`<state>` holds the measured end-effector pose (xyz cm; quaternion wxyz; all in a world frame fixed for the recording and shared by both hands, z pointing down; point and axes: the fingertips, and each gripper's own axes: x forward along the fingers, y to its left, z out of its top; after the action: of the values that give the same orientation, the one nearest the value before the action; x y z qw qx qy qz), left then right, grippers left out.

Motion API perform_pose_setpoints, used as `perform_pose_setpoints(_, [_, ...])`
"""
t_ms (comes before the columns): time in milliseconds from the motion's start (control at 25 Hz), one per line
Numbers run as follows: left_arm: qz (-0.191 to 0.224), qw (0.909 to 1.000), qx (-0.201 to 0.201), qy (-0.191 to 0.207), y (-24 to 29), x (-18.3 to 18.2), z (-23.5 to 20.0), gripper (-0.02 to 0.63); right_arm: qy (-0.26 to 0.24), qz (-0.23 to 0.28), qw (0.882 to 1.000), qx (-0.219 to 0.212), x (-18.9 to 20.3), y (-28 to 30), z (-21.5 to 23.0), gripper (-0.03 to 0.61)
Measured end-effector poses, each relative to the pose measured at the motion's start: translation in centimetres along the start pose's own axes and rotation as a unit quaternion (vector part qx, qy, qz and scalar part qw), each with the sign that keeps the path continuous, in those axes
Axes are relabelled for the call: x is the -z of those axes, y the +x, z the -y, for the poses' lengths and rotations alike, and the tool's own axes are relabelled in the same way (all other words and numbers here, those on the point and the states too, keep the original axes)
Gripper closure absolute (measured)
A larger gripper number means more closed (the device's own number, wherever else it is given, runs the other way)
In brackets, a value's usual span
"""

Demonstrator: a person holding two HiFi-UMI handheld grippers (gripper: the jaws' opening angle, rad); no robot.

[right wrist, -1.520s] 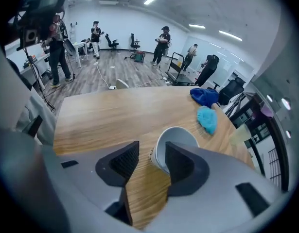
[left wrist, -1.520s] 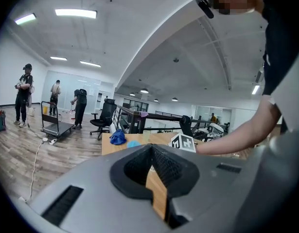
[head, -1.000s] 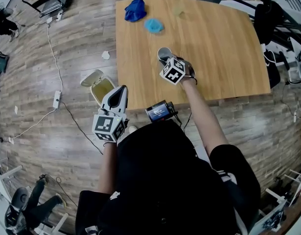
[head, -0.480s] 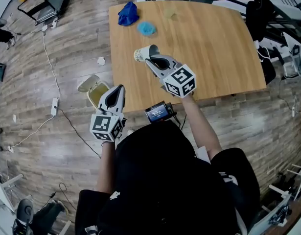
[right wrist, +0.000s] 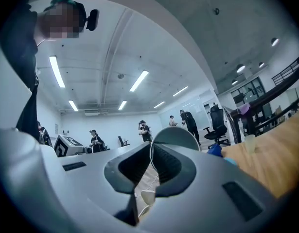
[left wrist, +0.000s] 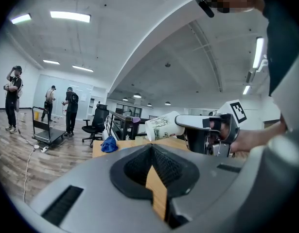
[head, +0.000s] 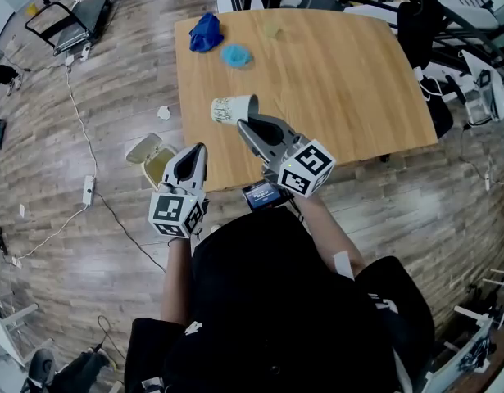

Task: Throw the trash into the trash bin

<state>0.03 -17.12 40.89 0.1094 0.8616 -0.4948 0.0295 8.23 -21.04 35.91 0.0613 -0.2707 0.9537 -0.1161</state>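
My right gripper (head: 243, 124) is shut on the wall of a white printed paper cup (head: 232, 109). It holds the cup on its side in the air above the wooden table (head: 342, 88), near the left front corner. The left gripper view shows the same cup (left wrist: 162, 126) with the right gripper (left wrist: 189, 123) behind it. In the right gripper view the cup's rim (right wrist: 176, 134) arches over the jaws. A small trash bin (head: 159, 168) with its lid (head: 143, 147) flipped open stands on the floor left of the table. My left gripper (head: 195, 149) hovers just right of the bin, shut and empty.
A blue cloth (head: 205, 31), a light-blue crumpled piece (head: 235, 55) and a small clear cup (head: 273, 31) lie at the table's far left. A white paper scrap (head: 163, 113) and cables (head: 88, 191) lie on the floor. Chairs and equipment (head: 473, 80) crowd the right side.
The right gripper has lifted the cup off the table, tipped it onto its side and carried it toward the table's left front. The left gripper has hardly moved.
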Motion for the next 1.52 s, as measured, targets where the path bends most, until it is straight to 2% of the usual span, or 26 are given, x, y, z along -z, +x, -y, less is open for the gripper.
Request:
perform_pose_setpoints(640, [0.013, 0.9998, 0.002, 0.014, -0.3, -1.2, 2.7, 0.620, -0.015, 0.032, 0.999, -0.003, -2.4, -1.9, -0.6, 0.563])
perform_pose_setpoints(960, [0.016, 0.9996, -0.014, 0.019, -1.2, -1.3, 3.0, 0.620, -0.018, 0.033, 0.999, -0.026, -2.7, -1.4, -1.3, 0.563])
perform_pose_setpoints(1240, [0.018, 0.9983, -0.053, 0.019, -2.7, -1.3, 2.4, 0.620, -0.020, 0.017, 0.998, -0.062, -2.0, -0.6, -2.2, 0.563])
perform_pose_setpoints(1520, [0.021, 0.9918, -0.126, 0.007, -6.5, -0.6, 0.2, 0.620, -0.011, -0.001, 0.992, -0.122, -0.9, 2.9, -4.8, 0.563])
